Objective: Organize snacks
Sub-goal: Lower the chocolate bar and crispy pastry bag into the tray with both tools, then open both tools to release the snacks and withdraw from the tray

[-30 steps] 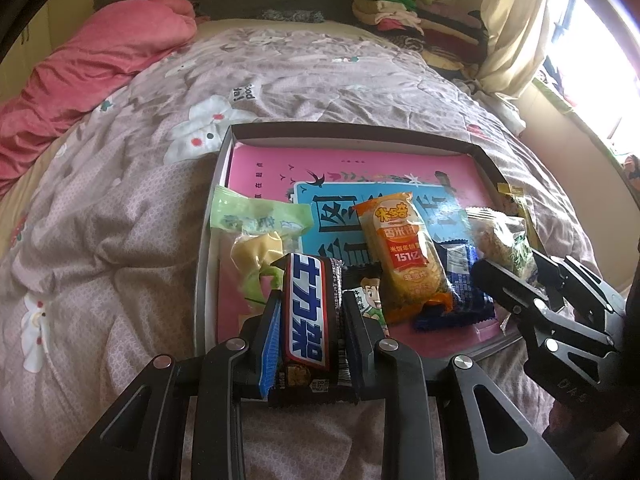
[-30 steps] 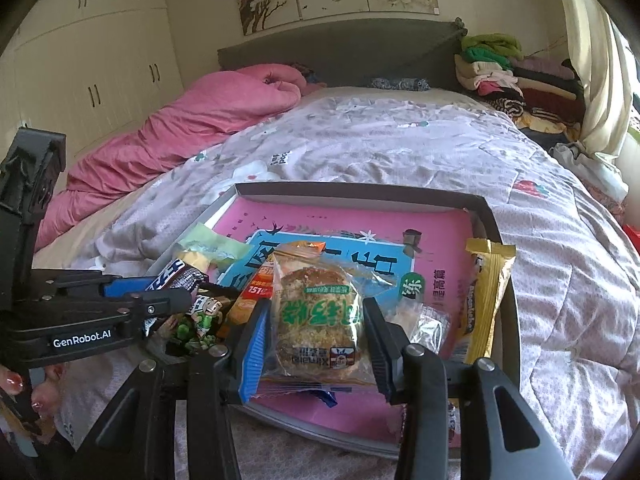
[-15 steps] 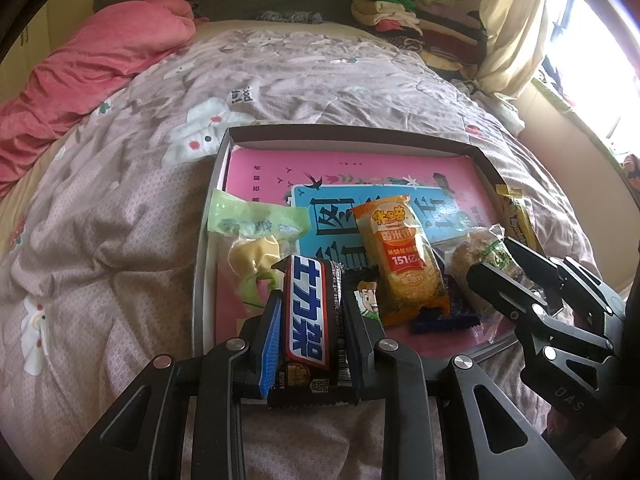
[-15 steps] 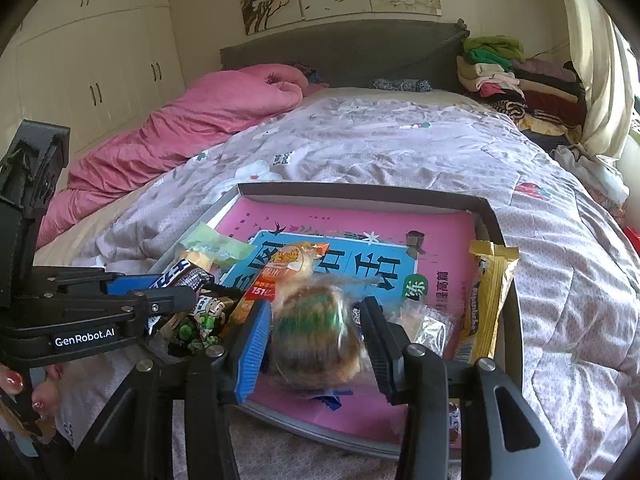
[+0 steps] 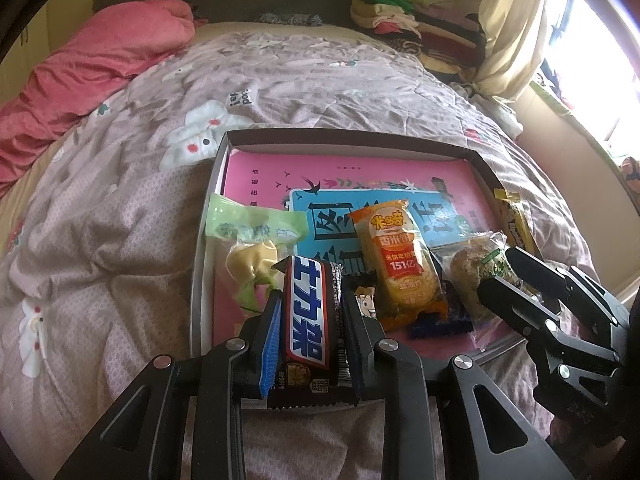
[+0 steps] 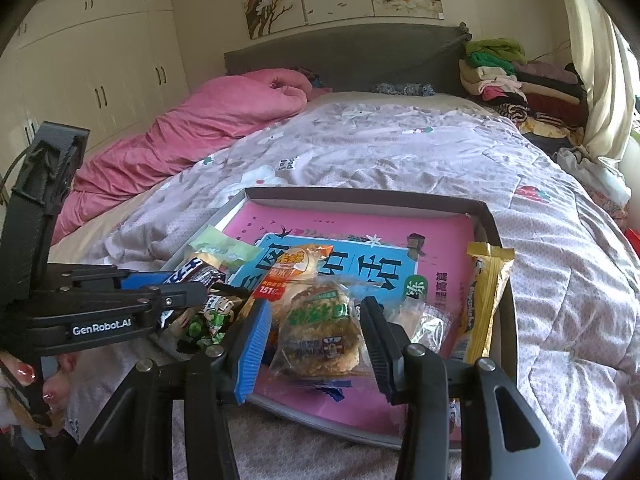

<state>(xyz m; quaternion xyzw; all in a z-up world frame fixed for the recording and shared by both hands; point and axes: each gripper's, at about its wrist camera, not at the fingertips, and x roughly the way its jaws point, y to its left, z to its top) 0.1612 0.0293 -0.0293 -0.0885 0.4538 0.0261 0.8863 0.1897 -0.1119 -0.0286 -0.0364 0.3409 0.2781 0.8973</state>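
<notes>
A: From the left wrist, what do the left tongs [image 5: 310, 312] hold?

B: They're clamped narrow on the chocolate bar [image 5: 310, 320], lengthwise between the jaws, over the near edge of the tray [image 5: 348, 138] on the bed [image 5: 120, 208]. I'd say it's held there to be laid beside the orange rice-cracker pack [image 5: 402, 260].

A: And from the right wrist?

B: The right tongs [image 6: 316, 334] sit half-wide around the clear-wrapped cookie [image 6: 318, 330], pads at its sides; it looks gripped, low over the tray's pink floor. A yellow bar [image 6: 486, 300] leans on the right wall, just beside.
</notes>
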